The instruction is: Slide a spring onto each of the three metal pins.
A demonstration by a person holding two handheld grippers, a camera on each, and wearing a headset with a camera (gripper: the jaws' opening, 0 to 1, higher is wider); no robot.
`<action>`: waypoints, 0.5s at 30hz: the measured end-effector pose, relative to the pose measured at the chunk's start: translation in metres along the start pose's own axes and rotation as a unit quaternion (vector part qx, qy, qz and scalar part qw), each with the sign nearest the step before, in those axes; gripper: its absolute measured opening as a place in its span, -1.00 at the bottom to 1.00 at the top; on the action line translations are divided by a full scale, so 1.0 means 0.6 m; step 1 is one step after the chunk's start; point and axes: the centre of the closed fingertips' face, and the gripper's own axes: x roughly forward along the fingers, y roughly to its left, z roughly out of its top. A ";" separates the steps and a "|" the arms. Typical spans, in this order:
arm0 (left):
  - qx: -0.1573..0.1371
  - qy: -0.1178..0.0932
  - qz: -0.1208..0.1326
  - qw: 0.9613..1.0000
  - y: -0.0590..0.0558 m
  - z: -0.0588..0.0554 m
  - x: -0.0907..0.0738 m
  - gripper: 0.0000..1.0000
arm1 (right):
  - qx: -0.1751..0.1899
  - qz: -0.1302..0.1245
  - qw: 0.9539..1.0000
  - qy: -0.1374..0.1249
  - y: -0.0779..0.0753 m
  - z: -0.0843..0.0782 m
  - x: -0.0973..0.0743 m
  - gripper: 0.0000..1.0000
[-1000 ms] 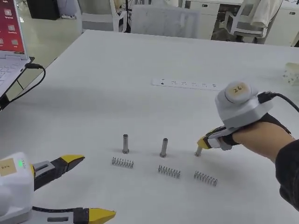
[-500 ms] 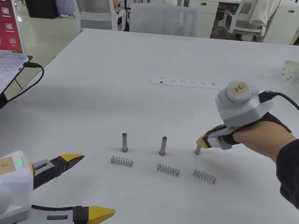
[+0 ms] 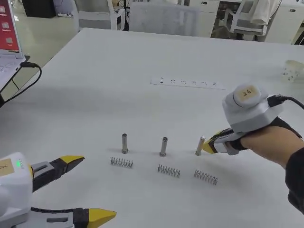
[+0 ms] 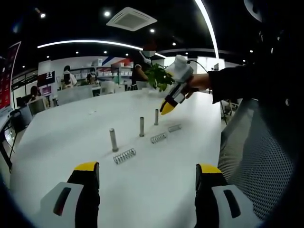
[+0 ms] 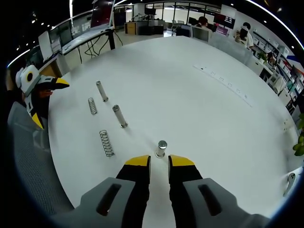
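Two grippers: left gripper point(image 4: 147, 172) jaws wide apart, empty; right gripper point(image 5: 159, 162) jaws narrowly parted, empty, tips just behind rightmost pin point(image 5: 161, 148); round label point(image 3: 245, 93) reads "26".

The white left gripper point(image 3: 90, 187) and right gripper point(image 3: 209, 147) have black, yellow-tipped jaws; the sleeve point(image 3: 297, 185) is dark.

three pins point(image 3: 163, 146) in row on table point(image 3: 118, 95), spring point(image 3: 168, 171) before each; power strip point(image 3: 187, 82) well behind pins
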 end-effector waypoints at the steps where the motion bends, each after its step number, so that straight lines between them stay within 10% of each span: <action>1: 0.000 0.000 0.000 1.000 0.000 0.000 0.000 0.60 | -0.001 0.000 1.000 0.000 0.001 -0.001 -0.002 -0.75; 15: 0.002 -0.002 -0.003 1.000 -0.004 0.002 0.001 0.59 | -0.021 0.016 1.000 0.006 0.021 -0.021 -0.020 -0.72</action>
